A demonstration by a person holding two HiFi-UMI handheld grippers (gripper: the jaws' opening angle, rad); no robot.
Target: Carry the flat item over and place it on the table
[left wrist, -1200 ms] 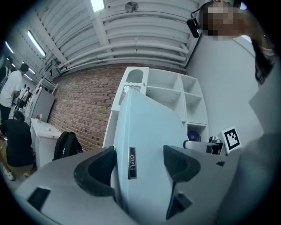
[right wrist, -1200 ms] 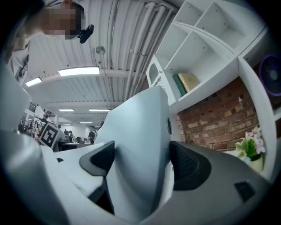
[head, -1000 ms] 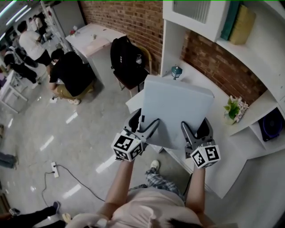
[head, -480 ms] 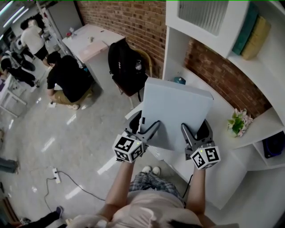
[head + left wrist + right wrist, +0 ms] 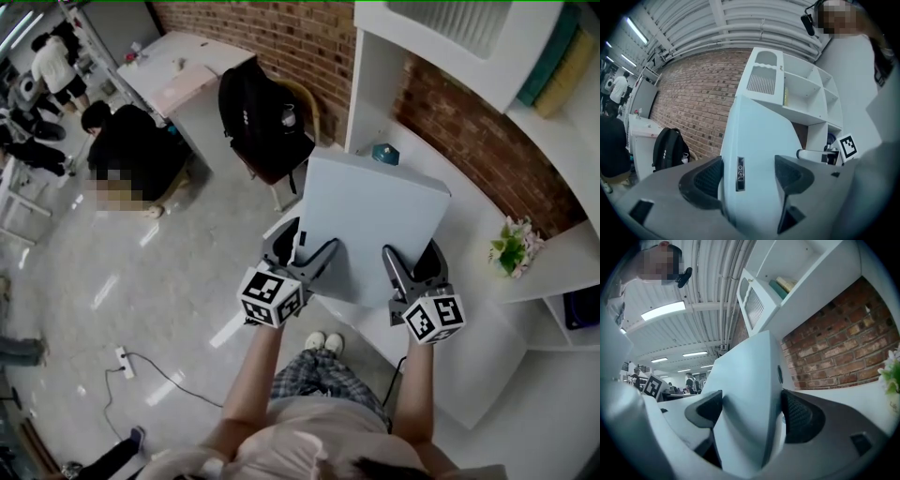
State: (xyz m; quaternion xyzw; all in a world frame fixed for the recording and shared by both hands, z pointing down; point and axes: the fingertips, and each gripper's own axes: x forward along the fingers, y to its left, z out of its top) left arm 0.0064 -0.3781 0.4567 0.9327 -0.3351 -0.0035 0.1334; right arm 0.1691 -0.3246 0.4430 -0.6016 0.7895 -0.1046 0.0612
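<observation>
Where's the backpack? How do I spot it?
Find the brick wall at the top of the head view. Below it, between the white desk and the white shelving, stands a chair. The backpack sits on that chair, black and bulky, the only bag there.

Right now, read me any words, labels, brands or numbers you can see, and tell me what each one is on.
Nothing reads clearly.
Small dark badge on the edge of the flat item, held in the left tool: pale letters, too blurred to read.
Square markers on the left tool and right tool: black-and-white patterns, no words.
Small white print on the black backpack: too small to read.
</observation>
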